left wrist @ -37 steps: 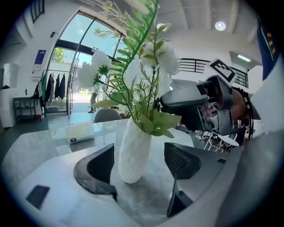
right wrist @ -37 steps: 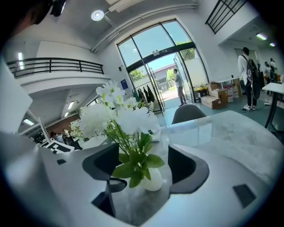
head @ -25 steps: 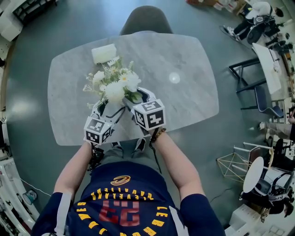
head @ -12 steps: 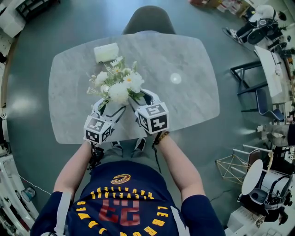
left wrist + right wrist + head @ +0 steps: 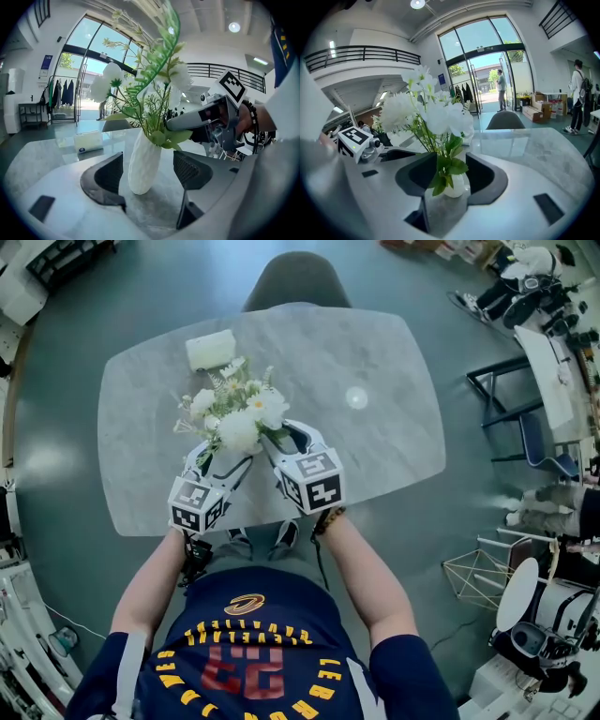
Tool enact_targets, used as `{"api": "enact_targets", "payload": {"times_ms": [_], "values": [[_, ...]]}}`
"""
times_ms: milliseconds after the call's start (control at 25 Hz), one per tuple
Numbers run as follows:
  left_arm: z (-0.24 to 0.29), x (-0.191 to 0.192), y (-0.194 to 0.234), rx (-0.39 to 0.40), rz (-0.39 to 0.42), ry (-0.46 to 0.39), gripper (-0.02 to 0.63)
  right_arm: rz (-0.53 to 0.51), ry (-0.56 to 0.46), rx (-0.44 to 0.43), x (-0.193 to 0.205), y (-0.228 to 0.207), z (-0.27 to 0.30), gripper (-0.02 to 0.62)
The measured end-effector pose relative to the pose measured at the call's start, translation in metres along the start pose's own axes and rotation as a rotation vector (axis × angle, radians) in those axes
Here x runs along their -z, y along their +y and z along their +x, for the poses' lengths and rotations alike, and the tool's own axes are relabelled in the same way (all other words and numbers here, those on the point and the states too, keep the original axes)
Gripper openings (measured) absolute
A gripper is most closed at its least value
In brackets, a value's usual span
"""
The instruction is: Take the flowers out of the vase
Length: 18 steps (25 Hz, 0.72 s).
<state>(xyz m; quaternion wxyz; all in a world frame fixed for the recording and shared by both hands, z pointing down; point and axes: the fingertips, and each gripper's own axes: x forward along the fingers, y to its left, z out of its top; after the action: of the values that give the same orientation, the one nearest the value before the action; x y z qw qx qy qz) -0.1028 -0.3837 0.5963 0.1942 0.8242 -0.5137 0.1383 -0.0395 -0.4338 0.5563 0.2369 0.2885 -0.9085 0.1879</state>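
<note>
- You work in bright daylight that comes through the tall windows (image 5: 487,51).
- Your marble table (image 5: 375,446) carries one soft glare spot.
- Your gripper views bend and darken at the edges.

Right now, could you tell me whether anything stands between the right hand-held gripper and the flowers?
Nothing visible does: the stems of the flowers stand between the closing jaws of the right hand-held gripper, just above the vase, which the left hand-held gripper flanks.
</note>
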Motion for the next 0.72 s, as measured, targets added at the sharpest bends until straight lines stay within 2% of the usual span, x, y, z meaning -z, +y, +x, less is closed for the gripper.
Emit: {"api": "enact_targets", "payload": {"times_ms": [160, 320, 720], "values": [[0.001, 0.001, -0.001, 0.003, -0.001, 0.000, 0.334, -0.121, -0.016, -0.042, -0.015, 0.005, -0.003, 0.175], [-0.001, -0.001, -0.006, 0.005, -0.001, 0.002, 0.334, -0.110, -0.004, -0.132, -0.019, 0.013, 0.004, 0.196], [-0.008, 0.000, -0.009, -0.008, -0.007, 0.005, 0.334, -0.248, 0.004, -0.137, -0.019, 0.012, 0.010, 0.195]]}}
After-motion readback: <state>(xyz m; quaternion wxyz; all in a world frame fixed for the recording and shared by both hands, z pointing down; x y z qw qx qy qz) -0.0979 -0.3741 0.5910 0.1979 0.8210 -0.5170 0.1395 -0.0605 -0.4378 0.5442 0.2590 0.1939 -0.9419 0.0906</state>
